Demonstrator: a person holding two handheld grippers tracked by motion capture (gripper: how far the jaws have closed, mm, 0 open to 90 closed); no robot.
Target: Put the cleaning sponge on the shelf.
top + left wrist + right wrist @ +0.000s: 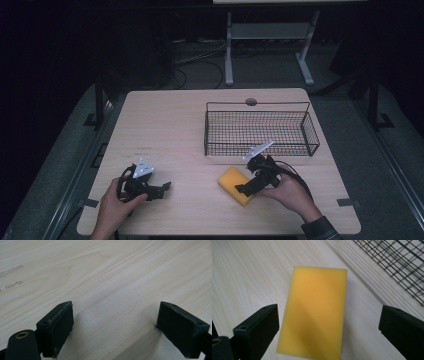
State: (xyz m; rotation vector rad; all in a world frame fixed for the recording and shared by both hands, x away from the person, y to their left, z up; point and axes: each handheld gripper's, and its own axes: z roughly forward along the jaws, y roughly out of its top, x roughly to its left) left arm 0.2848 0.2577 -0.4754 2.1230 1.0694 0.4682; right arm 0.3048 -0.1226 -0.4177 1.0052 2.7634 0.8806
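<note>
Two grippers over one light wooden table (170, 125), and really just one loose thing on it: a yellow sponge (236, 185) lying flat near the front edge, right of centre. The right gripper (246, 189) hangs right over it, jaws spread wide with the sponge between them, not pinching it. Just beyond, on the far right part of the table, sits a black wire basket (260, 148); its near wall is close to the hand but not blocking the sponge.

The left gripper (162, 188) is well apart on the near left, jaws wide too, with only bare wood grain between them (112, 315).

The right gripper view gives what the high view can't: the sponge (317, 312) is a clean rectangle, long side running away from the jaws, gaps on both sides, and the basket mesh (397, 262) cuts across the top right corner. The left gripper view shows a couple of faint smudges (11, 270) on the wood.

The room's dark, with grey flooring, cables and a white stand (270, 45) behind the table.
</note>
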